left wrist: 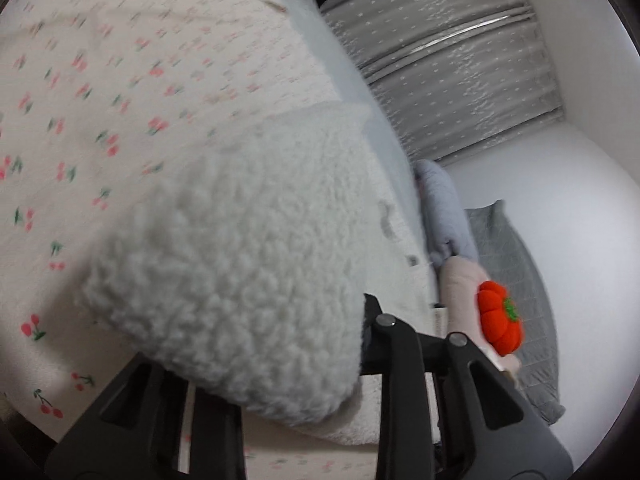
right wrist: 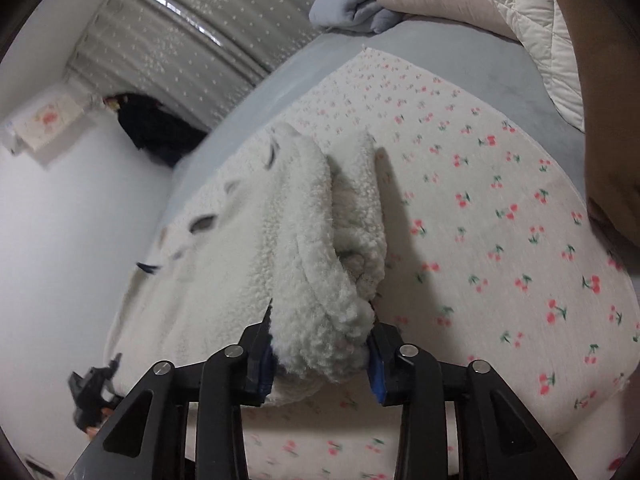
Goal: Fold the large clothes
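Right hand-held gripper [right wrist: 322,354] clenches a bunched fold of white fleece garment [right wrist: 240,280] over a cherry-print blanket [right wrist: 500,200]. Left hand-held gripper [left wrist: 280,360], at 6 o'clock, is fleece-covered; grip unclear.

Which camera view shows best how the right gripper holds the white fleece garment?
The right wrist view: the right gripper is shut on a bunched fold of the white fleece garment, with both fingers visible. The left wrist view shows only the garment's fluffy bulk covering the left gripper, not the right one.
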`<state>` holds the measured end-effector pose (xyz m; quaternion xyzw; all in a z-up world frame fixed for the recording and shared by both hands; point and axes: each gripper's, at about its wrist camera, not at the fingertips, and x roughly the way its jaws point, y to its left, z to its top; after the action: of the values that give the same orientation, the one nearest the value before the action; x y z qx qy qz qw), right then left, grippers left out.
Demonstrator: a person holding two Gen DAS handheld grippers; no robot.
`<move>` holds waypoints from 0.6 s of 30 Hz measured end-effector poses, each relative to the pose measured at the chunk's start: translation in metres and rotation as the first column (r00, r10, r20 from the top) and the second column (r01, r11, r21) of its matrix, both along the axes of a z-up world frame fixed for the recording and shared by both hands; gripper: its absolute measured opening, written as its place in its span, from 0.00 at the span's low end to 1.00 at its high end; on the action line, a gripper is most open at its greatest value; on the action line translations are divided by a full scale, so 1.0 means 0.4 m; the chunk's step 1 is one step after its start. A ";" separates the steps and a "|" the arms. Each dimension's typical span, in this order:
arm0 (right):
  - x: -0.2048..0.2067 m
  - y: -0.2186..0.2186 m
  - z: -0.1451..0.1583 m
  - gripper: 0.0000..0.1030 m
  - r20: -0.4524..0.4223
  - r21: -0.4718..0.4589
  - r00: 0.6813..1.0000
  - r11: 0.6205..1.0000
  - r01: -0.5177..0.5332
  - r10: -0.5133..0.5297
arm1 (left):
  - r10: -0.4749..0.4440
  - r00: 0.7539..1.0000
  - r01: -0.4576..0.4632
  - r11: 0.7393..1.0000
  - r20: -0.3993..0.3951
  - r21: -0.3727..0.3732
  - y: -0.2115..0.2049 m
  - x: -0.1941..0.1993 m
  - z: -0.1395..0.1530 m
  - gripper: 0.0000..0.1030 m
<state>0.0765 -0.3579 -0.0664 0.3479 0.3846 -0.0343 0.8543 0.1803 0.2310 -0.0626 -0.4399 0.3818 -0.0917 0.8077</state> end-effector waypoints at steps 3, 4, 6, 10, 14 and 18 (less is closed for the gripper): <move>0.015 0.002 -0.079 0.56 -0.100 -0.048 0.995 0.999 0.015 -0.020 | 0.023 0.997 -0.022 1.000 -0.076 0.018 -0.006 0.018 -0.083 0.45; 0.016 -0.002 -0.087 0.61 -0.101 -0.049 0.994 0.998 0.026 -0.031 | 0.032 0.997 -0.032 0.999 -0.063 -0.005 -0.003 0.019 -0.094 0.50; 0.006 -0.009 -0.085 0.64 -0.076 -0.033 0.996 0.998 0.046 -0.048 | 0.021 0.998 -0.023 1.000 -0.055 -0.022 -0.002 0.031 -0.092 0.55; -0.021 -0.021 -0.027 0.64 -0.021 -0.101 0.991 0.986 0.130 -0.133 | 0.035 0.999 -0.038 0.997 -0.041 -0.063 0.001 0.038 -0.092 0.58; -0.015 0.051 0.084 0.64 0.084 -0.281 0.983 0.942 0.183 -0.166 | 0.064 0.998 -0.064 0.997 -0.005 -0.052 -0.005 0.027 -0.086 0.39; 0.033 0.211 0.154 0.59 0.189 -0.381 0.982 0.923 0.056 0.019 | 0.078 0.996 -0.080 0.996 0.045 0.036 -0.029 0.009 -0.045 0.35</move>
<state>0.0897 -0.2733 -0.0049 0.1790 0.2845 -0.0839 0.9381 0.1840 0.2194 -0.0807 -0.4371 0.3482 -0.0619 0.8270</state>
